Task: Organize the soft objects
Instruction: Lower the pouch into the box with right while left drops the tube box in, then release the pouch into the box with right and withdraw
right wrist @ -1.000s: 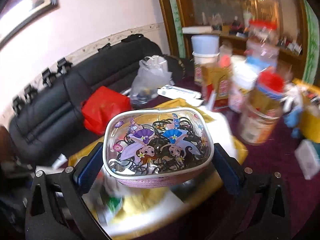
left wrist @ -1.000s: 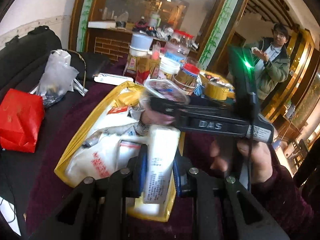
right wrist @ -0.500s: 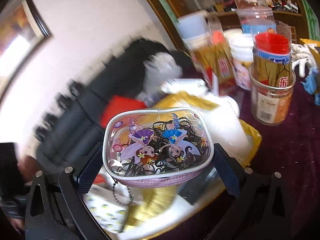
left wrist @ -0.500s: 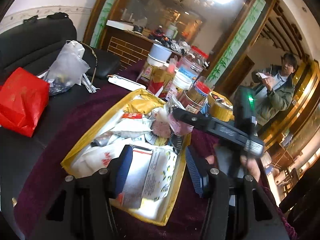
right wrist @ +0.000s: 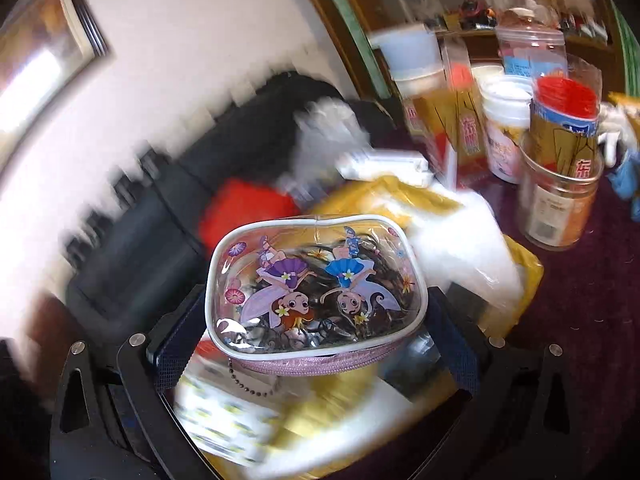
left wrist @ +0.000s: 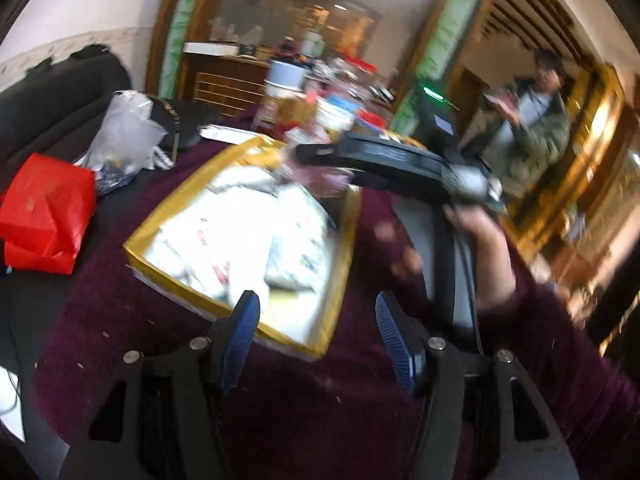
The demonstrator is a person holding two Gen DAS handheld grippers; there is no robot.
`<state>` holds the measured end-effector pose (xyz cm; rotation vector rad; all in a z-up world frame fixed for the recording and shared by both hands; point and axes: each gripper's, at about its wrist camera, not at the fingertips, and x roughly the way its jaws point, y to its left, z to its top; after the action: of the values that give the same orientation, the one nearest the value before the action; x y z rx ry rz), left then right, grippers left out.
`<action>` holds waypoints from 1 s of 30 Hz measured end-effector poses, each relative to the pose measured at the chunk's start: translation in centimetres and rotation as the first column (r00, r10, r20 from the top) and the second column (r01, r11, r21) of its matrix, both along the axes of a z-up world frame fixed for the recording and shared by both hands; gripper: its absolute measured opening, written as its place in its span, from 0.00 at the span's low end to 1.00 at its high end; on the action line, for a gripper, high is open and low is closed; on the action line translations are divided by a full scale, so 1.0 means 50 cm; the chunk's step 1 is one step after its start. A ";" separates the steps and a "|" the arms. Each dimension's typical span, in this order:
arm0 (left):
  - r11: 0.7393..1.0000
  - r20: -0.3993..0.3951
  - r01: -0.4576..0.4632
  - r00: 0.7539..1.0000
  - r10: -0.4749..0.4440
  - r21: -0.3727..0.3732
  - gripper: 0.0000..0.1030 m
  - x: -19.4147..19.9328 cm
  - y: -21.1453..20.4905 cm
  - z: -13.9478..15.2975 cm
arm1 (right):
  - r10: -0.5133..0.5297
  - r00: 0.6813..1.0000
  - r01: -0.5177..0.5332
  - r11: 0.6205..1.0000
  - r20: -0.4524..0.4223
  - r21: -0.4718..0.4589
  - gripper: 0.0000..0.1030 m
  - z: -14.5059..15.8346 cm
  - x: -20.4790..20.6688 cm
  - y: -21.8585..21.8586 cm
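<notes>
Right wrist view: my right gripper clamps the clear cartoon pouch by its ends, above the yellow box. I should lower it level onto the white packets before letting go, so nothing slides out. My left gripper is opening with nothing between its pads, hovering just off the box's near corner.

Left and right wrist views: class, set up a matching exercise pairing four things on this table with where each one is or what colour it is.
Things:
1. cartoon pouch
2. gold box
3. wrapped parcel
4. jar lid

Descriptions:
a. red, left of the box
b. red, on a clear jar
c. between the right gripper's fingers
d. holds white packets

Pairs: 1-c, 2-d, 3-a, 4-b
</notes>
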<state>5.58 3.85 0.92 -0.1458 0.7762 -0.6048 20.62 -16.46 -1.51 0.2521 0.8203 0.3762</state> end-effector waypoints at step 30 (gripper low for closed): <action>0.984 -0.036 0.172 0.985 -0.171 0.041 0.59 -0.078 -0.067 -0.063 | 0.015 1.000 -0.014 0.977 -0.003 0.211 1.00 -0.024 -0.037 -0.095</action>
<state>1.68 0.51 -2.25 -0.0485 0.8383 -0.7491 18.76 -21.20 -2.69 0.4449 0.7880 0.4769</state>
